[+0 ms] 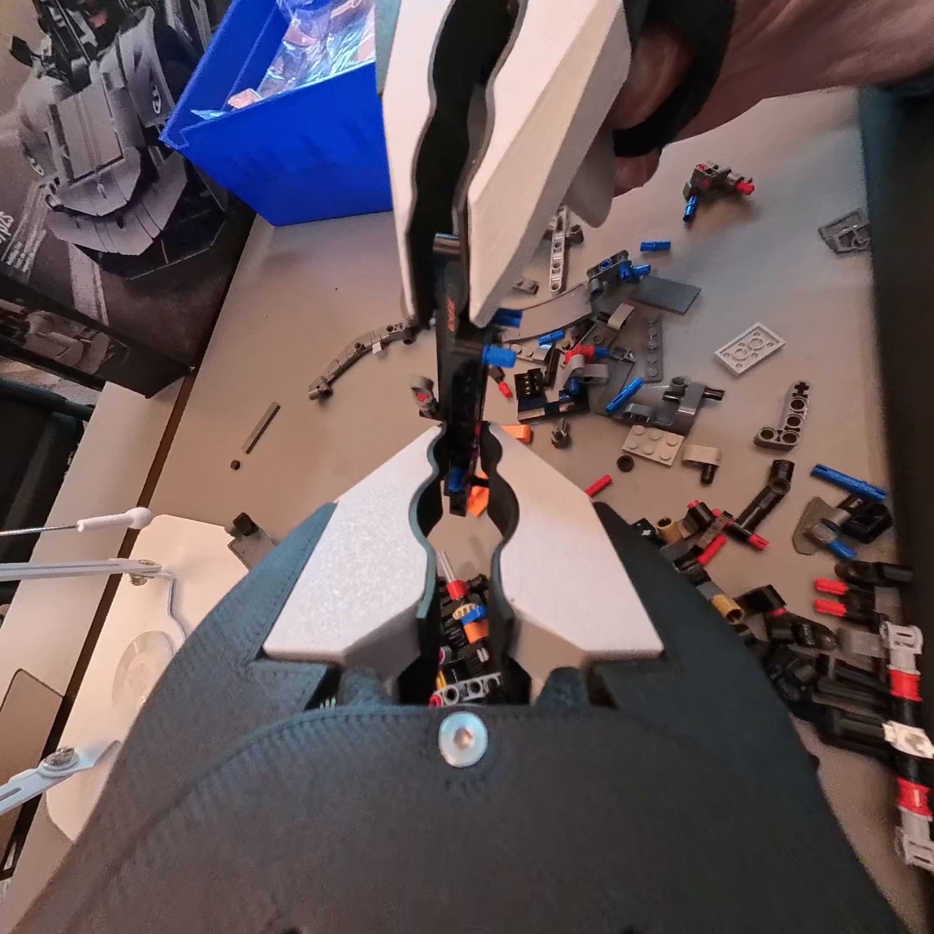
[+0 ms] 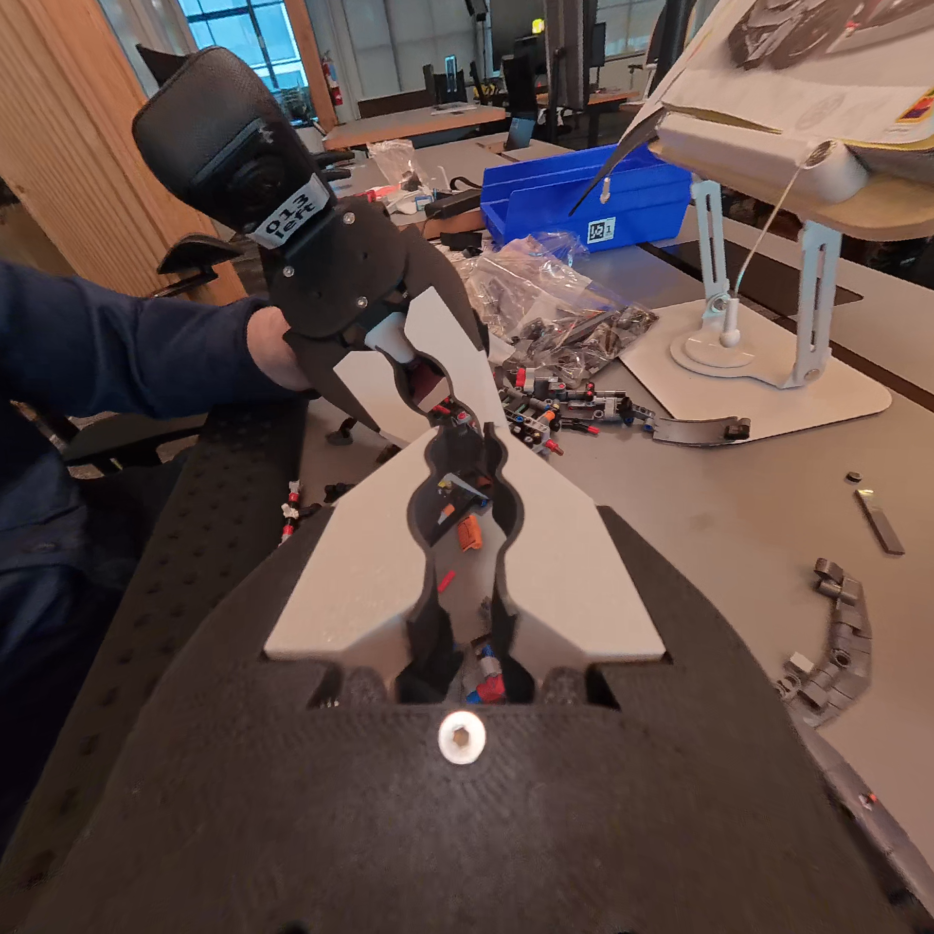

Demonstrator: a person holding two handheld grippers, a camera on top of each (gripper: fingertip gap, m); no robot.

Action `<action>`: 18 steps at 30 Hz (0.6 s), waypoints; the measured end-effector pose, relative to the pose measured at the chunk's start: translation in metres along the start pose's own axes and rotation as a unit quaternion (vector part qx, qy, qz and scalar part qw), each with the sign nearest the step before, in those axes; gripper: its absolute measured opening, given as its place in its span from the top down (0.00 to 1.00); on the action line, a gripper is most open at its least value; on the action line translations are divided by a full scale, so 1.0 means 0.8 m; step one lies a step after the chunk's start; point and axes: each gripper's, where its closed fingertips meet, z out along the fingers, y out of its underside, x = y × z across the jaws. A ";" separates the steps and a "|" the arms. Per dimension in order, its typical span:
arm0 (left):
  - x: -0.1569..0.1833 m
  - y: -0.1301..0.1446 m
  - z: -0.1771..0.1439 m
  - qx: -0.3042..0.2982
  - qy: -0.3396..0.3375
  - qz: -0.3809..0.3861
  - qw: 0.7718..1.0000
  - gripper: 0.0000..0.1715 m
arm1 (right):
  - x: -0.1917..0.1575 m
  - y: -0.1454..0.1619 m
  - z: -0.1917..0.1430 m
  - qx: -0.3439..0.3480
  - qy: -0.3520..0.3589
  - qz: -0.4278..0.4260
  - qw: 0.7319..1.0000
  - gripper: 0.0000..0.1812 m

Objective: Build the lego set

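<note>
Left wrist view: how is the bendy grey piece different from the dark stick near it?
The bendy piece curves; the stick is straight. The bendy piece is several grey parts joined, with holes; the stick looks like one smooth flat strip. The bendy piece is longer than the stick. Both lie loose on the table, untouched.

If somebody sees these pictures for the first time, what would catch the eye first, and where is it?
At the centre, the left gripper and the right gripper pinch opposite ends of one long black lego assembly with blue pins, held above the grey table. Loose black, grey, red and blue lego pieces scatter to the right, and a bright blue plastic bin stands behind.
</note>
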 end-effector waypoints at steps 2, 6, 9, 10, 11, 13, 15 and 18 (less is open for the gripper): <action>0.004 0.004 0.002 -0.011 0.005 0.004 1.000 0.95 | -0.001 0.002 0.001 -0.006 -0.002 -0.001 1.000 0.94; 0.006 0.007 0.004 -0.019 0.006 0.014 1.000 0.96 | -0.002 0.009 0.003 -0.022 -0.002 -0.008 1.000 0.95; 0.007 0.004 0.002 -0.011 0.012 0.008 1.000 0.96 | -0.005 0.007 0.003 -0.012 -0.011 -0.007 1.000 0.94; 0.006 0.004 0.002 -0.013 0.012 0.008 1.000 0.96 | -0.004 0.006 0.003 -0.010 -0.011 -0.005 1.000 0.93; 0.007 0.005 0.003 -0.015 0.014 0.009 1.000 0.96 | -0.003 0.007 0.004 -0.012 -0.009 -0.004 1.000 0.92; 0.009 0.004 0.003 -0.013 0.016 0.006 1.000 0.96 | -0.006 0.009 0.005 -0.018 -0.010 -0.016 1.000 0.91; 0.009 0.006 0.004 -0.020 0.014 0.011 1.000 0.96 | -0.008 0.012 0.006 -0.025 -0.010 -0.027 0.999 0.91; 0.008 0.008 0.006 -0.028 0.003 0.024 0.999 0.96 | -0.007 0.016 0.006 -0.034 -0.008 -0.026 0.999 0.91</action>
